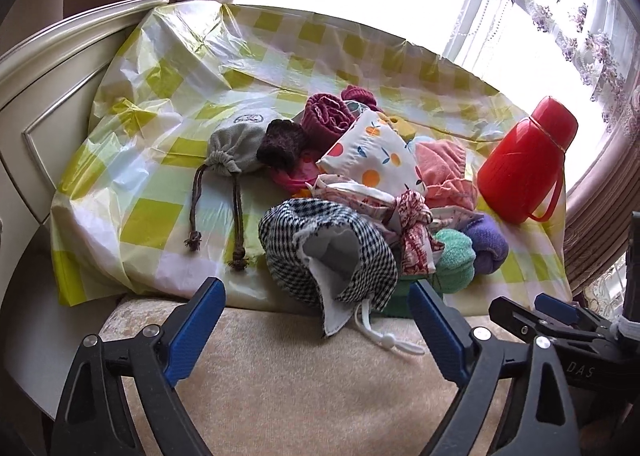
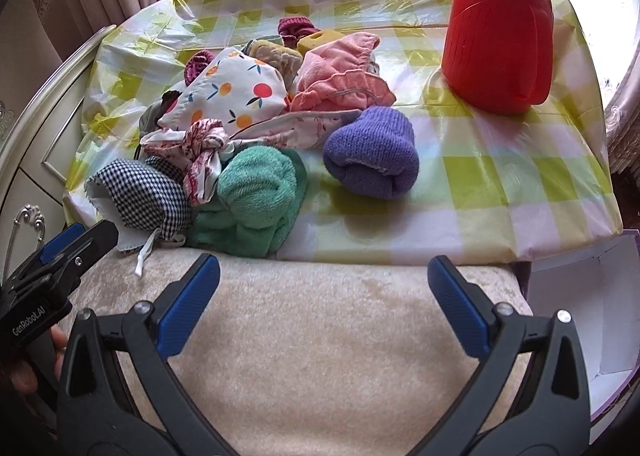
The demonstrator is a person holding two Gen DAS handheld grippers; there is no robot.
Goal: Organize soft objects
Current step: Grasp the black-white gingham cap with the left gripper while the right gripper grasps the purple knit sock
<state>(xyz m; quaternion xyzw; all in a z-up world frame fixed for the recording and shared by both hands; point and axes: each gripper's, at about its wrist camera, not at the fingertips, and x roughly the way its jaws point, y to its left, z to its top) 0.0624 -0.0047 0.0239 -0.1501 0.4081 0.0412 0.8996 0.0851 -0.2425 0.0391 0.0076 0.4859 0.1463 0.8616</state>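
"GenRobot.AI" on left hand-held gripper (image 2: 80, 240); "DAS" on right hand-held gripper (image 1: 520, 306).

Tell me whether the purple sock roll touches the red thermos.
Apart. The right wrist view shows bare checkered cloth between the purple sock roll and the red thermos.

left tool (image 1: 316, 292): jaws spread wide, nothing between them. blue pads face inward, black arms angle up from the bottom edge of its own view, level and pointing forward. seen also from the right wrist camera at the lower left edge (image 2: 70, 242), where its jaws cannot be judged. a bit of the holder's hand (image 2: 28, 368) shows at the far left, wrapped on the handle.

right tool (image 2: 324, 276): jaws likewise spread wide, holding nothing, blue pads inward. seen from the left wrist camera at the lower right (image 1: 532, 306), just beside the left tool. both held low, side by side.
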